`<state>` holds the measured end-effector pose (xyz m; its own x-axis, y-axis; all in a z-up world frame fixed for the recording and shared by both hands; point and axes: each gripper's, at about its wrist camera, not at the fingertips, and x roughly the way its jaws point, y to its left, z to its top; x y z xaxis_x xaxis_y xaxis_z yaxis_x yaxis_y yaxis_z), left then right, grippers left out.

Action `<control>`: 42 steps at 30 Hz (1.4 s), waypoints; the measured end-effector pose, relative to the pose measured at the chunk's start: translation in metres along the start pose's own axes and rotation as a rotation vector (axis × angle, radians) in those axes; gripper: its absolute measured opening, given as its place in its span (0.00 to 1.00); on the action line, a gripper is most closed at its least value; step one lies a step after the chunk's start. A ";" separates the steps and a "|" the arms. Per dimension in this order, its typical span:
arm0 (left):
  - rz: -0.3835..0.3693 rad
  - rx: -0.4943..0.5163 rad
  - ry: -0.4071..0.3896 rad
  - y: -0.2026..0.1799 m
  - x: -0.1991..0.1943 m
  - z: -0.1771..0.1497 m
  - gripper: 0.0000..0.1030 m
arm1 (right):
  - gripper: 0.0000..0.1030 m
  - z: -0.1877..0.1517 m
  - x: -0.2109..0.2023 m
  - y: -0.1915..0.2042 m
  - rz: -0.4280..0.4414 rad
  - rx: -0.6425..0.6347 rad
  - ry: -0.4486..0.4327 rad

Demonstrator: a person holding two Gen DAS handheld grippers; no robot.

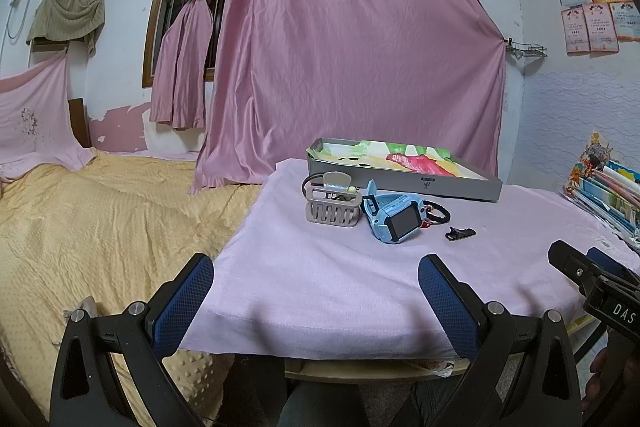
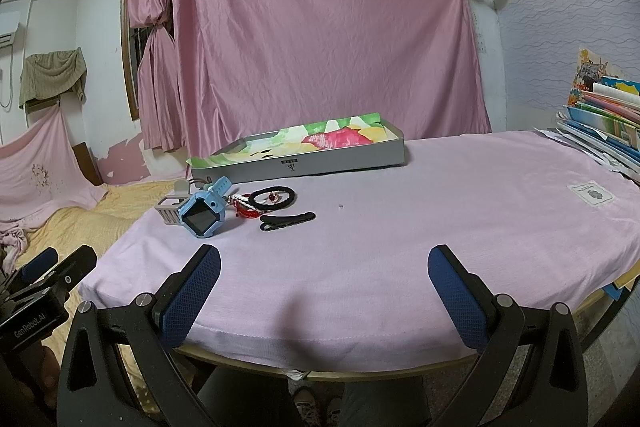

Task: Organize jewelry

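We see a tabletop [image 2: 400,227] with a pink cloth on it. Both grippers hang over its near edge. The left gripper [image 1: 316,291] has its blue fingers [image 1: 184,303] wide apart and holds nothing. The right gripper [image 2: 324,287] is spread open too, with nothing between its fingers [image 2: 456,295].

The jewelry sits in a little bunch far from both grippers. A blue watch [image 2: 200,211] leans against a small gray basket [image 1: 330,213]. Just beside the watch lie a black hair band [image 2: 274,195] and something red and white [image 2: 242,209], maybe a bracelet, but it is too small to be sure. A black hair clip [image 2: 286,219] lies in front of them. Behind the bunch sits a flat gray tray [image 2: 304,165] with a bright colored lining.

A yellow bed [image 1: 100,219] stands to the left of the tabletop.
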<state>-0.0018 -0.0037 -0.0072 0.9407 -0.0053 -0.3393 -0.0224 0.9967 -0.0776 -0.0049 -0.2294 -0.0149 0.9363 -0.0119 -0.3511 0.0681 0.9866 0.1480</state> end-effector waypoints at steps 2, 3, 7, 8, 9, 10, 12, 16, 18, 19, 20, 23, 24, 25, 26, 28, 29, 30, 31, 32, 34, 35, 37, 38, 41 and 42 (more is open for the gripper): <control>-0.001 0.000 0.002 0.000 0.000 0.000 1.00 | 0.99 -0.001 0.000 0.001 -0.009 -0.002 0.002; -0.001 0.000 0.002 -0.001 0.000 -0.001 1.00 | 0.99 -0.002 0.000 0.002 -0.011 -0.002 0.003; -0.001 0.002 0.005 -0.002 0.000 -0.003 1.00 | 0.99 0.000 0.002 0.000 -0.016 -0.002 0.001; -0.002 0.001 0.008 -0.002 0.000 -0.004 1.00 | 0.99 0.002 0.003 -0.002 -0.013 -0.002 0.000; -0.001 -0.003 0.010 -0.002 0.007 -0.009 1.00 | 0.99 0.004 0.003 -0.003 -0.002 -0.004 -0.004; -0.005 -0.011 0.012 -0.001 0.008 -0.008 1.00 | 0.99 0.007 0.003 -0.003 0.010 -0.010 -0.008; -0.022 -0.015 0.019 -0.001 0.010 -0.008 1.00 | 0.99 0.013 0.004 -0.003 0.017 -0.034 -0.017; -0.069 -0.013 0.045 -0.003 0.017 -0.003 1.00 | 0.99 0.027 0.013 0.000 0.039 -0.090 -0.003; -0.101 -0.019 0.056 -0.003 0.022 0.002 1.00 | 0.99 0.035 0.020 0.002 0.051 -0.116 0.018; -0.113 -0.020 0.063 -0.004 0.025 0.005 1.00 | 0.99 0.038 0.024 0.003 0.055 -0.127 0.033; -0.128 -0.021 0.074 -0.005 0.029 0.007 1.00 | 0.99 0.040 0.027 0.003 0.059 -0.132 0.044; -0.162 -0.021 0.115 -0.007 0.047 0.017 1.00 | 0.99 0.048 0.041 0.000 0.067 -0.139 0.104; -0.172 -0.022 0.129 -0.009 0.052 0.019 1.00 | 0.99 0.050 0.045 -0.002 0.078 -0.133 0.127; -0.181 -0.024 0.145 -0.009 0.057 0.021 1.00 | 0.99 0.051 0.050 -0.003 0.093 -0.130 0.144; -0.196 -0.031 0.164 -0.010 0.062 0.022 1.00 | 0.99 0.051 0.054 -0.004 0.106 -0.129 0.158; -0.228 -0.048 0.204 -0.011 0.074 0.025 1.00 | 0.99 0.053 0.063 -0.006 0.134 -0.134 0.193; -0.243 -0.056 0.220 -0.012 0.080 0.026 0.99 | 0.99 0.053 0.067 -0.006 0.140 -0.137 0.203; -0.257 -0.060 0.237 -0.014 0.086 0.027 0.98 | 0.97 0.054 0.071 -0.005 0.149 -0.141 0.220; -0.269 -0.062 0.251 -0.015 0.092 0.028 0.95 | 0.96 0.055 0.077 -0.006 0.169 -0.149 0.247; -0.280 -0.064 0.268 -0.017 0.098 0.029 0.91 | 0.91 0.056 0.083 -0.004 0.180 -0.159 0.265; -0.297 -0.066 0.307 -0.021 0.109 0.029 0.87 | 0.80 0.055 0.094 -0.002 0.193 -0.187 0.312; -0.304 -0.068 0.327 -0.022 0.114 0.029 0.84 | 0.74 0.055 0.099 -0.001 0.196 -0.199 0.332; -0.314 -0.071 0.353 -0.025 0.121 0.029 0.80 | 0.71 0.055 0.108 -0.001 0.209 -0.214 0.376; -0.317 -0.072 0.363 -0.027 0.123 0.029 0.80 | 0.70 0.055 0.113 -0.001 0.222 -0.217 0.401; -0.320 -0.066 0.383 -0.032 0.130 0.029 0.79 | 0.66 0.055 0.125 0.000 0.249 -0.215 0.452; -0.321 -0.064 0.390 -0.033 0.131 0.029 0.79 | 0.65 0.055 0.127 0.001 0.251 -0.217 0.460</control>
<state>0.1321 -0.0350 -0.0215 0.7073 -0.3525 -0.6128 0.2150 0.9330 -0.2885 0.1334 -0.2392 -0.0084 0.6649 0.2519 -0.7032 -0.2554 0.9614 0.1028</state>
